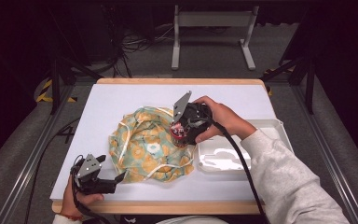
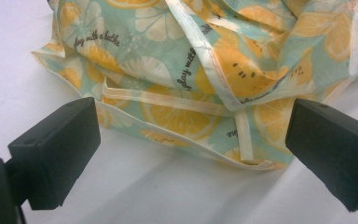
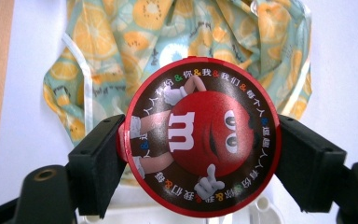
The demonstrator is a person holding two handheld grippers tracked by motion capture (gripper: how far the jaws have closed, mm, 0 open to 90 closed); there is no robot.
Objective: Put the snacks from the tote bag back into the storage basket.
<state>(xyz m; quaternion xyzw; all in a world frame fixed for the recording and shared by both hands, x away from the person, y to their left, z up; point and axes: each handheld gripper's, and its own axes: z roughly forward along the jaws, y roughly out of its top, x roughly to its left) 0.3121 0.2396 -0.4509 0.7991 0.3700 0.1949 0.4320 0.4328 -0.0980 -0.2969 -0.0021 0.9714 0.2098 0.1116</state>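
A crumpled cloth bag (image 1: 144,144) with a lemon print on pale green and cream straps lies in the middle of the white table top. My right gripper (image 1: 181,133) hovers over its right side, shut on a round red candy tub (image 1: 177,132). The right gripper view looks straight at the tub's lid (image 3: 200,135), which shows a red cartoon character; both jaws press on its sides, and the bag (image 3: 116,42) lies beyond. My left gripper (image 1: 120,178) rests at the table's front left, open, its jaws spread in front of the bag's near corner (image 2: 242,158) without touching it.
A shallow white plastic tray (image 1: 279,125) stands at the table's right, under the person's right forearm, and its rim (image 3: 261,207) also lies just below the tub. The table's wooden edge (image 1: 168,207) runs along the front. A metal stand (image 1: 212,21) is on the floor beyond.
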